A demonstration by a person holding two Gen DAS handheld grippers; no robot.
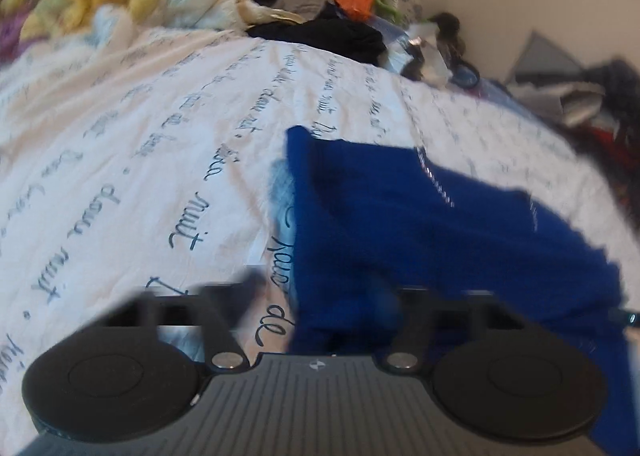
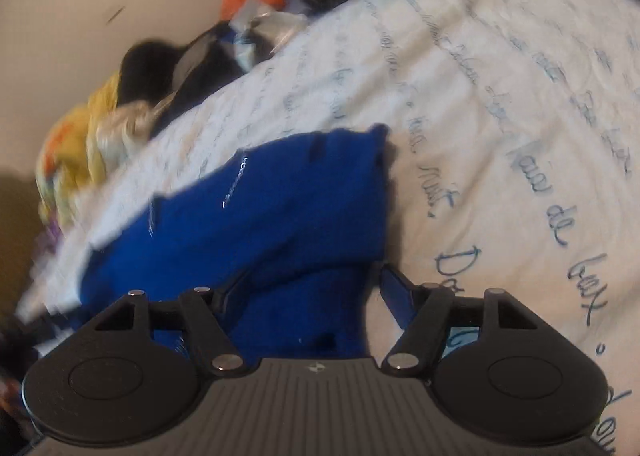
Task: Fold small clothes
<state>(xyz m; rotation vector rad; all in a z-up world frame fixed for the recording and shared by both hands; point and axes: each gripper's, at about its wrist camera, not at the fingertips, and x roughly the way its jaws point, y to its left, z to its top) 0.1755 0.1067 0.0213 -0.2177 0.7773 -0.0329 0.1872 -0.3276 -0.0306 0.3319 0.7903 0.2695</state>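
Matt blue cloth garment point(image 1: 400, 223) lies on smooth printed cotton-like sheet point(image 1: 140, 135) — tool point(image 2: 316, 288) matt black plastic.

— What do we see of our own hardware on the left gripper point(image 1: 324, 296)?

— At six o'clock, a grey ribbed plate with a small diamond mark at its top edge. At eight and four o'clock sit two round matte-black discs, each with a shallow oval recess. Black link arms rise from two silver pivot screws; it is blurred higher up.

— And the right gripper point(image 2: 314, 288)?

— We see the same build: grey ribbed plate, diamond mark, black discs, black links. Here four silver screw heads show, and one of the fingers point(image 2: 394, 294) at one o'clock looks dark with a bluish sheen.
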